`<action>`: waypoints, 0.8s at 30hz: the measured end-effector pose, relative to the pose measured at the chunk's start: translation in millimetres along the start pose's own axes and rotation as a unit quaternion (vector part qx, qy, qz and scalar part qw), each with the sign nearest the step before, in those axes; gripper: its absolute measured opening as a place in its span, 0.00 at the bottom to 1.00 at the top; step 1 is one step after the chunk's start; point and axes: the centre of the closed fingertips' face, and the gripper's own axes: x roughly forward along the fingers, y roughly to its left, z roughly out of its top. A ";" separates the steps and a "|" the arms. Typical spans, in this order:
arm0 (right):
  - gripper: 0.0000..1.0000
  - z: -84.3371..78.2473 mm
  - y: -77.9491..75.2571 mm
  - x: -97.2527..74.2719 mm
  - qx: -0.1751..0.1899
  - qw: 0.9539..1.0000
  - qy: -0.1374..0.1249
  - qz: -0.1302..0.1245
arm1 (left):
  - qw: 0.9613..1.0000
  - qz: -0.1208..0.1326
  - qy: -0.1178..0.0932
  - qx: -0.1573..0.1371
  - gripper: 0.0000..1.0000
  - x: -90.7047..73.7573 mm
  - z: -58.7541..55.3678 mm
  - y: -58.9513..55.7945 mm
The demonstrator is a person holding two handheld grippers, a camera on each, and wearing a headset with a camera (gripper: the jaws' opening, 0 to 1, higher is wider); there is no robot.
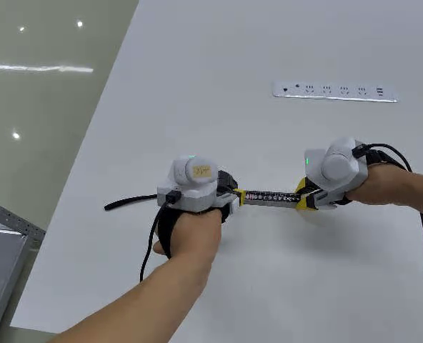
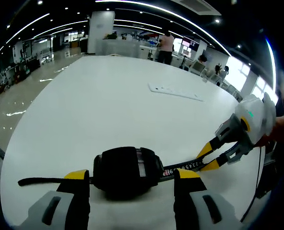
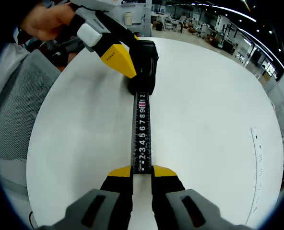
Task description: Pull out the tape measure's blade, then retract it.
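White tabletop [image 1: 219, 64] lies under everything we see. On it, near us and a little left of centre, sits the black tape measure [image 2: 127, 171], its case resting flat on the surface. The left gripper [image 2: 132, 175] has its yellow-tipped jaws set one on each flank of the case, holding it between them. From the case's right side the blade [image 3: 142, 129] runs out straight and low over the table, and we can read its numbers up to about twelve. At the blade's right end the right gripper [image 3: 142, 172] has its jaws pressed together on the tip, pinching it. In the head view the two grippers stand level with each other, apart by the stretch of drawn blade. A thin black strap [image 2: 39, 181] trails left from the case along the table. Far off to the right a white power strip [image 1: 334, 91] lies flat, well apart from the work.
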 end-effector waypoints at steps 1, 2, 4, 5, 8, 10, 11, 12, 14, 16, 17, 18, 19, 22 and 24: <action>0.13 0.0 0.2 -0.1 0.000 1.000 0.000 0.000 | 1.000 0.004 -0.003 -0.007 0.69 -0.1 3.0 1.3; 0.13 0.1 0.5 -0.1 0.000 1.000 0.000 0.000 | 1.000 0.008 -0.006 -0.013 0.69 -0.3 6.0 2.5; 0.13 0.2 1.2 -0.6 0.000 1.000 0.000 0.001 | 0.999 0.020 -0.013 -0.028 0.69 -0.2 14.9 5.7; 0.13 0.3 1.3 -0.7 0.000 1.000 0.000 0.001 | 0.999 0.023 -0.013 -0.032 0.69 0.4 15.2 7.0; 0.13 1.2 2.5 -1.8 -0.001 1.000 0.001 0.001 | 0.999 0.028 -0.010 -0.036 0.68 1.8 15.7 8.5; 0.13 1.6 3.0 -2.2 -0.001 1.000 0.002 0.001 | 0.999 0.031 -0.006 -0.035 0.64 3.0 14.9 9.4; 0.13 1.6 3.2 -2.3 -0.001 1.000 0.002 0.001 | 0.999 0.031 -0.005 -0.037 0.62 3.4 14.6 9.5; 0.13 1.8 3.4 -2.4 -0.001 1.000 0.002 0.001 | 0.999 0.032 -0.003 -0.037 0.60 3.7 13.8 9.5; 0.13 2.1 3.6 -2.5 -0.002 1.000 0.002 0.001 | 0.999 0.030 -0.001 -0.038 0.58 4.8 13.4 8.1; 0.13 2.4 4.0 -2.8 -0.002 1.000 0.002 0.001 | 0.999 0.029 0.000 -0.037 0.57 6.3 13.1 7.0; 0.13 2.6 4.3 -3.0 -0.002 1.000 0.002 0.001 | 0.999 0.031 0.000 -0.035 0.57 5.9 13.3 7.0; 0.13 2.7 4.5 -3.1 -0.003 1.000 0.002 0.002 | 0.999 0.032 0.001 -0.035 0.57 5.6 13.1 7.1; 0.13 2.8 4.8 -3.2 -0.003 1.000 0.001 0.002 | 0.999 0.032 0.002 -0.033 0.56 6.1 13.5 7.4; 0.13 3.0 5.2 -3.5 -0.005 1.000 0.001 0.003 | 0.999 0.031 0.001 -0.027 0.56 5.6 13.7 7.1; 0.13 3.2 5.4 -3.6 -0.007 1.000 0.001 0.004 | 0.999 0.031 0.002 -0.028 0.55 5.5 13.6 7.2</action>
